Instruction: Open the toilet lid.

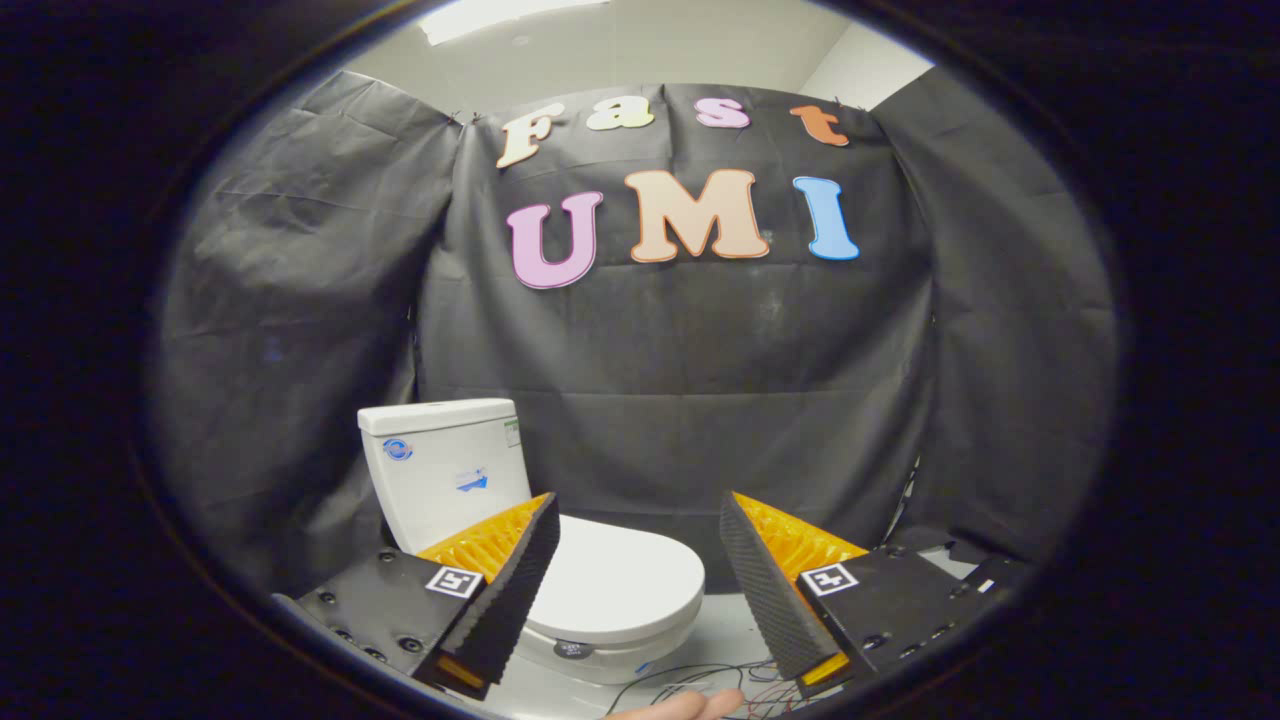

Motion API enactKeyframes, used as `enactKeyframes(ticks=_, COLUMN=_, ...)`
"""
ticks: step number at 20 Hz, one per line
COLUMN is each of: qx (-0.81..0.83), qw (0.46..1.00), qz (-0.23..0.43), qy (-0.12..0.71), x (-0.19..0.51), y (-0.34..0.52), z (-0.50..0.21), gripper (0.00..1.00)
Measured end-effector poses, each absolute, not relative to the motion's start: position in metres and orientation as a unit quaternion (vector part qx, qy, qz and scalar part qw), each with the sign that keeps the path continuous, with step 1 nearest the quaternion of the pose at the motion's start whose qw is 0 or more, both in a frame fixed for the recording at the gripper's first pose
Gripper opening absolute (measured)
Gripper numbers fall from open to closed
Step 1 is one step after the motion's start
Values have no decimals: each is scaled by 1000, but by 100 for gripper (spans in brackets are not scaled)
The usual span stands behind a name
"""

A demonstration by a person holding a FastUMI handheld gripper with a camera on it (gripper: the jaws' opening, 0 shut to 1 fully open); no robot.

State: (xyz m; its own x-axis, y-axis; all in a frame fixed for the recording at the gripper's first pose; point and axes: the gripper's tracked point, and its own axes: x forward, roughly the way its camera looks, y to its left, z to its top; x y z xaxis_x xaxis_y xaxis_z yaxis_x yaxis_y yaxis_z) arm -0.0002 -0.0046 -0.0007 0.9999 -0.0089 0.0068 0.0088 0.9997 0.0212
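Nearest the camera, the gripper had its two fingers spread wide with nothing between them, and a fingertip of the person's hand showed just under them, beside a tangle of thin wires on the pale floor. The toilet lid lay ahead of and below the fingers, down flat over the bowl, untouched; the left finger covered its near left part, while the right finger stood clear of it to the right. So the lid sat left of the midline between the fingers, nearer the left one. Its long axis appeared to run from the tank at the far left toward the rounded front edge at the near right, so the free front edge faced the gripper and a little to its right. Getting under that edge would probably call for a drop and a slight shift left. Behind the toilet hung the black cloth wall.
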Motion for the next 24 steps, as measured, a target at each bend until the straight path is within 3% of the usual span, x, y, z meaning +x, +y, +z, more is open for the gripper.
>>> enactKeyframes(ticks=10, qx=40, qw=999, qz=11, qy=-31, x=39, y=7, z=8, gripper=99)
enactKeyframes(ticks=24, qx=273, qw=962, qz=-26, qy=8, x=60, y=51, z=-115, gripper=98)
